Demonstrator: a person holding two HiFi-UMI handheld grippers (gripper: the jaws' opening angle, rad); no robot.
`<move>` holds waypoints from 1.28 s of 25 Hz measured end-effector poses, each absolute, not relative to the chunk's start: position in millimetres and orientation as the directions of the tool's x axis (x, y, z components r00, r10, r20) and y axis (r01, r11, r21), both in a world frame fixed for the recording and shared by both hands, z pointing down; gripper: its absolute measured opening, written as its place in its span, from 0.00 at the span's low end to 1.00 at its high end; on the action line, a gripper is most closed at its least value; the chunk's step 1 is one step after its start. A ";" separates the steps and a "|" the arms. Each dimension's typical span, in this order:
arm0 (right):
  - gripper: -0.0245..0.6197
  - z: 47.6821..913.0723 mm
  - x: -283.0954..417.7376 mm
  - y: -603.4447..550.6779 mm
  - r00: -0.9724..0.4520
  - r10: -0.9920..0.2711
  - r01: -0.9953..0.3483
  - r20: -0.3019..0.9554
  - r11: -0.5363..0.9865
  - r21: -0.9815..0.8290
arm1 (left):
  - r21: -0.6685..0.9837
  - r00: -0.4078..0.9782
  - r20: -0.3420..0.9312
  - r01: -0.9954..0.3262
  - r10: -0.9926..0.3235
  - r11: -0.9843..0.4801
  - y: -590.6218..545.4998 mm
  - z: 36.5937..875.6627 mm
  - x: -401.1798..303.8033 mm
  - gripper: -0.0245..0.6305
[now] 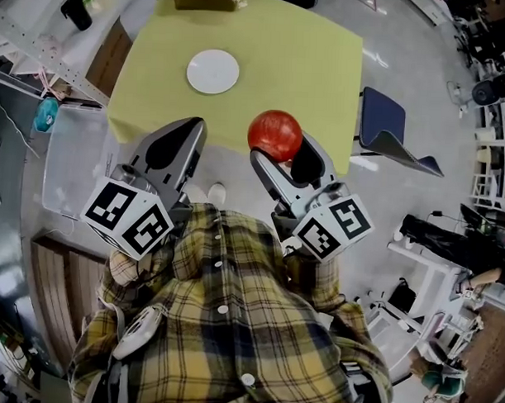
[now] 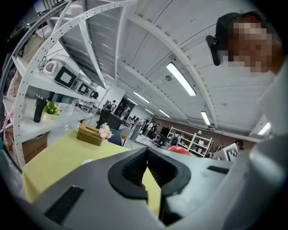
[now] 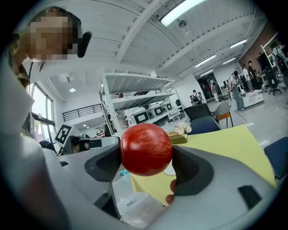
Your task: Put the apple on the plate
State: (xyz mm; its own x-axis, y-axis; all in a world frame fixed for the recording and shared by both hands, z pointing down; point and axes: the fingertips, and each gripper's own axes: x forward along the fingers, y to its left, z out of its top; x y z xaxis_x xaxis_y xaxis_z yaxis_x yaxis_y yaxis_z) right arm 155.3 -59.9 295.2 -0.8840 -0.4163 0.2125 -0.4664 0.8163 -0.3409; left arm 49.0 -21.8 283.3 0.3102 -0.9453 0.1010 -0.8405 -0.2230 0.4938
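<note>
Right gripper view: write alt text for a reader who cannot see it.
A red apple is clamped between the two grey jaws of the right gripper, filling the middle of the picture. Beyond it lies a table under a yellow-green cloth, with white shelving and a large workshop hall behind.

Grey floor [image 1: 407, 45], white shelving [image 3: 135, 96], strip lights [image 2: 181, 79]; far wall [image 3: 272, 31] perhaps brick.

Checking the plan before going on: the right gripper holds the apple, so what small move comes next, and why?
Probably carry the apple forward and slightly left, toward the white plate. The right gripper is shut on it by the near edge of the yellow table; the plate lies farther in, bare.
</note>
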 end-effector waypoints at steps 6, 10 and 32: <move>0.57 304.4 137.9 -73.5 -0.895 -0.384 -0.444 0.228 0.819 -0.363 | 0.505 0.290 0.117 -0.841 -0.950 -0.195 -32.8 288.9 35.6 0.05; 0.57 311.5 116.0 -86.1 -0.890 -0.386 -0.452 0.242 0.813 -0.368 | 0.521 0.302 0.128 -0.831 -0.945 -0.195 -43.9 297.3 15.8 0.05; 0.57 313.5 -28.4 -181.9 -0.727 -0.628 -0.686 0.277 0.649 -0.328 | 0.536 0.577 0.084 -0.714 -0.812 -0.452 -178.2 295.0 -134.9 0.05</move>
State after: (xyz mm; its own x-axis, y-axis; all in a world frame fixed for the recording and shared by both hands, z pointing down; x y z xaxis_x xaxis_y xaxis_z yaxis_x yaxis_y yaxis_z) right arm -28.4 -181.9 313.5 -0.7268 -0.6284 0.2773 -0.6864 0.6490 -0.3282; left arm -134.9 -178.2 295.0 0.5770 -0.8125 0.0835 -0.7136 -0.4517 0.5355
